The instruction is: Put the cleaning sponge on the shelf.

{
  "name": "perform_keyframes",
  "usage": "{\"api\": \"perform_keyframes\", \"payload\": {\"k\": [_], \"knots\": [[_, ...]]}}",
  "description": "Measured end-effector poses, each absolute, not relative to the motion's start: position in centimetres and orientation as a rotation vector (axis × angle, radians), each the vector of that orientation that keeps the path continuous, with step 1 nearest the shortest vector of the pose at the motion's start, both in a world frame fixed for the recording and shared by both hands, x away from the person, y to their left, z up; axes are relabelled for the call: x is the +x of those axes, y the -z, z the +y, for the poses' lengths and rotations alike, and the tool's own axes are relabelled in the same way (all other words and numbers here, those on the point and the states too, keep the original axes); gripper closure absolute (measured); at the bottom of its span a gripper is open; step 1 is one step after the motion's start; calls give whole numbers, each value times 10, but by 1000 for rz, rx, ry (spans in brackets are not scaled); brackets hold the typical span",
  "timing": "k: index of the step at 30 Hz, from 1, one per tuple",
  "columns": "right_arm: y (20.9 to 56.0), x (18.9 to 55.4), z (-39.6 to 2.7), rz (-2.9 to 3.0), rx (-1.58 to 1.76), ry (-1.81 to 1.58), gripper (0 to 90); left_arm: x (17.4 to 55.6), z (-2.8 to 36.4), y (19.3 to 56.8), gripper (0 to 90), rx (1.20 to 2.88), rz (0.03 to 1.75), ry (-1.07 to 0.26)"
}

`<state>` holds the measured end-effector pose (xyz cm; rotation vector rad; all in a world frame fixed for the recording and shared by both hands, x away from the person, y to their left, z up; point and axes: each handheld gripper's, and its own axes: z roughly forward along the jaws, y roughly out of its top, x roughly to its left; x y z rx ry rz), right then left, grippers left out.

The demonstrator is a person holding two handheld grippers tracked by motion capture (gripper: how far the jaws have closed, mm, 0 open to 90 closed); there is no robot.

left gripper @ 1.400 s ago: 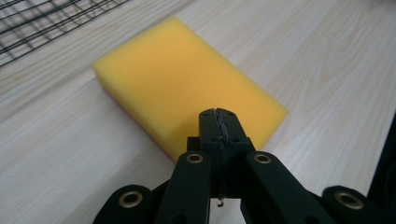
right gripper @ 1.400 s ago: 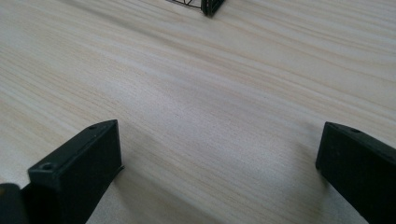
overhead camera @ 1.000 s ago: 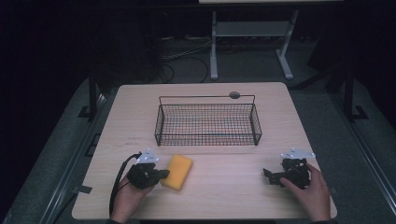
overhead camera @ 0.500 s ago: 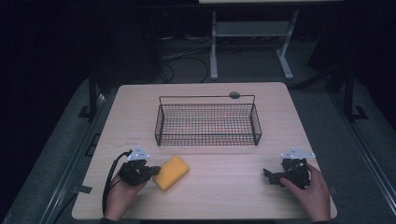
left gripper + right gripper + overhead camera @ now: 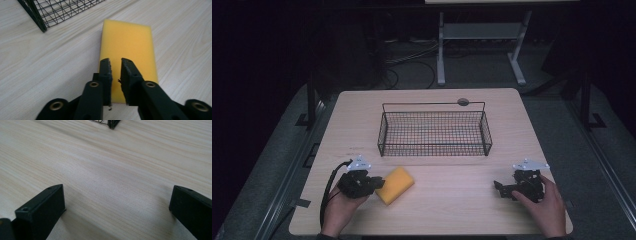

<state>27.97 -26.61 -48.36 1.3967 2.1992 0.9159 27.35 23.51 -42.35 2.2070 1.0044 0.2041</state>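
a yellow sponge (image 5: 395,185) is seen lying flat on the pale wood desk (image 5: 442,210), a plain rectangular foam block with clean edges, angled slightly, just in front of the black wire basket (image 5: 434,131) and apart from it. in the left gripper view the sponge (image 5: 127,55) is seen lengthwise, its near end below the fingers (image 5: 106,72). the left gripper (image 5: 374,184) is held low at the sponge's near end; its fingers have just been opening and are parted by a narrow gap, over the sponge's top face, nothing being pinched between them. whether the tips touch the foam cannot be told. the right gripper (image 5: 502,189) is rested on the desk well apart from the sponge, its fingers (image 5: 42,207) spread wide over bare wood, nothing held.
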Motion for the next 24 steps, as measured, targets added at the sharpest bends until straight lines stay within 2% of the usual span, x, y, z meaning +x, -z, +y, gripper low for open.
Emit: {"api": "perform_keyframes", "payload": {"k": [9, 18, 24], "knots": [[484, 280, -266, 2200, 1394, -916, 0, 278, 232, 420, 459, 2244, 1013, -148], [484, 280, -266, 2200, 1393, -915, 0, 284, 223, 413, 225, 2322, 978, -169], [484, 280, -266, 2200, 1394, -915, 0, 290, 213, 407, 157, 2382, 964, -161]]}}
